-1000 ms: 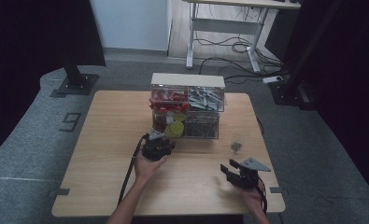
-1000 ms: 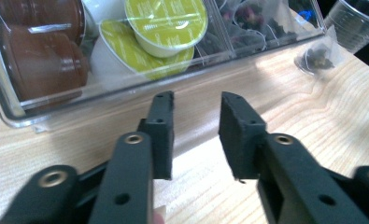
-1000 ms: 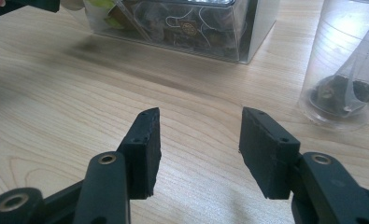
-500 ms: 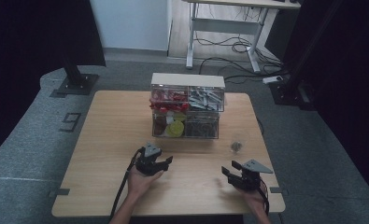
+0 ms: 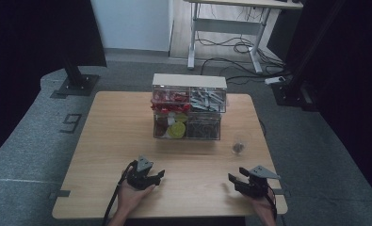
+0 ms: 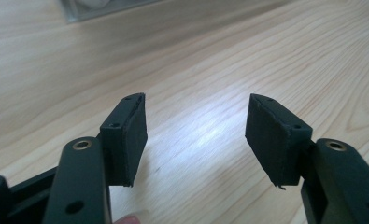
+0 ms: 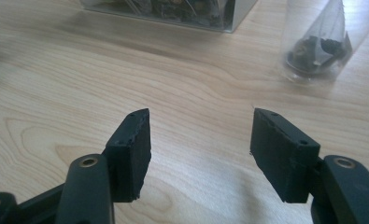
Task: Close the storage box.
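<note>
Going L to R across the table [image 5: 103, 141]. The left gripper [image 5: 151, 178] sits near the front edge, a bit left of center, w/ the person's hand cupped under it. Jaws are wide apart w/ nothing between them; in the left gripper view it's just bare wood between the pads [image 6: 126, 140]. My guess is it's parked low and near the person bc there's nothing for it to do right now.

Mid table, well back from both grippers, is the clear organizer box [image 5: 188, 110]: two tiers, w/ red bits top left, greyish bits top right, something yellow-green bottom left and dark stuff bottom right. Can't tell exactly what the contents are. It faces the person, prob so the compartments can be reached from the front.

Just right of the box, and a little nearer the person, stands a small clear glass [image 5: 238, 145], upright, apart from the box. The right gripper view shows the glass [image 7: 324, 42] holding a see-through pyramid sachet w/ dark bits inside, looks like a tea bag imo. So the thing being worked on is already in the cup.

Far right, the right gripper [image 5: 244, 181] is near the front right corner, also spread wide and empty, pointed roughly toward the glass but well short of it. Reads to me like both hands are at rest, w/ the drop-off done.
</note>
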A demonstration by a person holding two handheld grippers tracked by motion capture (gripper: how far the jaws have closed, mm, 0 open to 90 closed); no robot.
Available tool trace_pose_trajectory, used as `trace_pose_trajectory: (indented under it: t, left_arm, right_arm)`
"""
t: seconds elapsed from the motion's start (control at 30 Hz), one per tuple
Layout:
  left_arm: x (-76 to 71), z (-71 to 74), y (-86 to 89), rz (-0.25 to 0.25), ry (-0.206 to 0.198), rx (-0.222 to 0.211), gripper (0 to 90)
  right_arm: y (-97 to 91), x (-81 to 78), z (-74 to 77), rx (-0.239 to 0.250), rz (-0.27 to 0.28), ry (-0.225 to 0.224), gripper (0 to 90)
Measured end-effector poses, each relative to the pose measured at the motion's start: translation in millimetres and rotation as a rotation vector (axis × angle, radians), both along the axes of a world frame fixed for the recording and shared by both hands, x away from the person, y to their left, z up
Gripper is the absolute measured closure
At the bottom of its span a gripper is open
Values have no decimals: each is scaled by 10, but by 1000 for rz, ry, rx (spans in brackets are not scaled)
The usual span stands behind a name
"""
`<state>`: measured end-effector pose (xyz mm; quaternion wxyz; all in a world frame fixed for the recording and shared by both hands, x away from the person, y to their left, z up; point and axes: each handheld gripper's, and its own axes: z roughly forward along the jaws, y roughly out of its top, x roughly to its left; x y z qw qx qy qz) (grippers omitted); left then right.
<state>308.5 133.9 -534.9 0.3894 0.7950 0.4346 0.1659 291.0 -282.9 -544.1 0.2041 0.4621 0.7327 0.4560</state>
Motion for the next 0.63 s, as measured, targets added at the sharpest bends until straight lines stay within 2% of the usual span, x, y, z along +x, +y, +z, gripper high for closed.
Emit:
trace_pose_trajectory:
  t: [0.1,0.37,0.63]
  left_arm:
    - [-19,-23,53,13,4,17,383]
    - [-8,-13,181,49,7,-3,377]
    - [-4,-27,176,43,14,2,374]
  right_arm:
    - [-25,-2,-18,-8,-3,8,374]
    - [-25,10,-27,-16,1,2,368]
    - [-12,20,-27,-23,-1,-2,364]
